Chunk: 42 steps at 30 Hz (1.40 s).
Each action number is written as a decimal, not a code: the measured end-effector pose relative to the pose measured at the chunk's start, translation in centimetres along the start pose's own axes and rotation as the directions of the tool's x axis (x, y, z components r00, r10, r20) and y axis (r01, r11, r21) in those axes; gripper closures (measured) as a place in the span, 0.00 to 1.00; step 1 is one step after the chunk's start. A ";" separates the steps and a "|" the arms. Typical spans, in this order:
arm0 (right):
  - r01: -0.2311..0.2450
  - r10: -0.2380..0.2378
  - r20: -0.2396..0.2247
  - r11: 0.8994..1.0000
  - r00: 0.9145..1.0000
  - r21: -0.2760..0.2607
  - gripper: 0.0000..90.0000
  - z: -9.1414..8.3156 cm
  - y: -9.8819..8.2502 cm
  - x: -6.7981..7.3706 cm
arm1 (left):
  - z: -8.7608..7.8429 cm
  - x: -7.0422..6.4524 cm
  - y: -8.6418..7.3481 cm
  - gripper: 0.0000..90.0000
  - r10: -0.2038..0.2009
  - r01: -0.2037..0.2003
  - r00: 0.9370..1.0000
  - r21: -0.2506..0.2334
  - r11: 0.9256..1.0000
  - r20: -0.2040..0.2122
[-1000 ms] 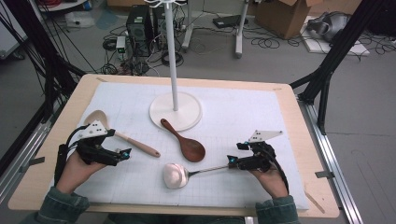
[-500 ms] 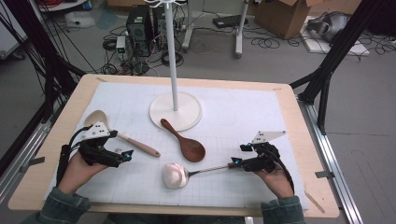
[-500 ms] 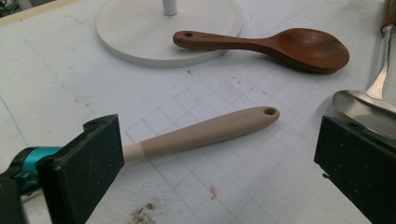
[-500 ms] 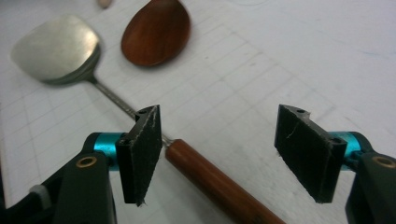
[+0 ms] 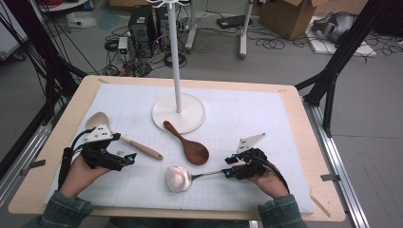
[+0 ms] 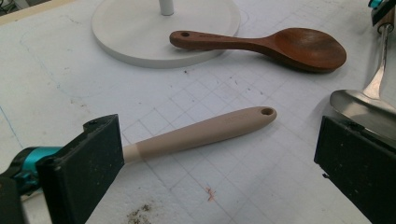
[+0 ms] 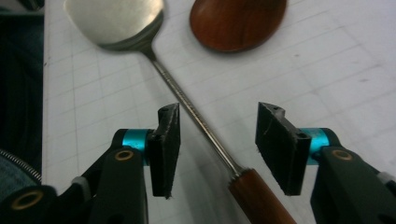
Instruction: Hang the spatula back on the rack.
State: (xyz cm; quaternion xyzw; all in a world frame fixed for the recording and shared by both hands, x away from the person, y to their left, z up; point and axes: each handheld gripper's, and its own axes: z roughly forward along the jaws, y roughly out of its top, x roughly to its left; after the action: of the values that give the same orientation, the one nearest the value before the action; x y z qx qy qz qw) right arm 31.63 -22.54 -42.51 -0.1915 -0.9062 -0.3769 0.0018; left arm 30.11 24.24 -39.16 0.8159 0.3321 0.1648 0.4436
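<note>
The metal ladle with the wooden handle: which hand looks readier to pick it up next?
Probably the right. The right gripper has its open jaws on either side of the metal ladle, near its wooden grip. The left gripper is open over the beige spoon instead.

Both tongs, left point(image 5: 129, 157) and right point(image 5: 228, 172), low, jaws apart.

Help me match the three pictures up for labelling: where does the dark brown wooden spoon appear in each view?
High view: the dark wooden spoon lies mid-table, handle tip on the white stand base.
Left gripper view: upper right, bowl pointing right.
Right gripper view: its bowl at the top edge.
Shared landmark: the metal spoon beside it, seen in all three.
</note>
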 end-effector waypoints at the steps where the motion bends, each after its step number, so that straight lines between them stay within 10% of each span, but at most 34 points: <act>1: 0.007 -0.007 -0.005 1.000 1.000 0.012 0.60 0.2 0.1 0.0 | 0.0 0.0 0.0 0.02 -0.001 0.001 1.000 0.002 1.000 0.001; 12: 0.102 -0.094 -0.106 0.992 0.990 0.068 0.80 1.9 0.6 -0.6 | 0.2 0.1 -0.1 0.02 -0.007 0.007 1.000 0.002 1.000 0.004; 29: 0.282 -0.259 -0.252 0.958 0.932 0.059 0.90 3.6 2.7 -1.5 | 0.0 0.2 -0.1 0.02 -0.010 0.010 1.000 0.001 1.000 -0.003; 42: 0.319 -0.294 -0.280 0.947 0.914 0.047 0.92 5.5 4.6 -1.1 | 0.0 0.2 -0.1 0.02 -0.004 0.004 1.000 0.003 1.000 0.002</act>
State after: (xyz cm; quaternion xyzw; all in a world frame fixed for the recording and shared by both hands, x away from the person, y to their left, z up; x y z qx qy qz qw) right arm 35.03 -16.26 -43.45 0.0062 -0.9325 -0.3532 0.0748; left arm 30.21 24.41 -39.25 0.8162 0.3337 0.1623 0.4429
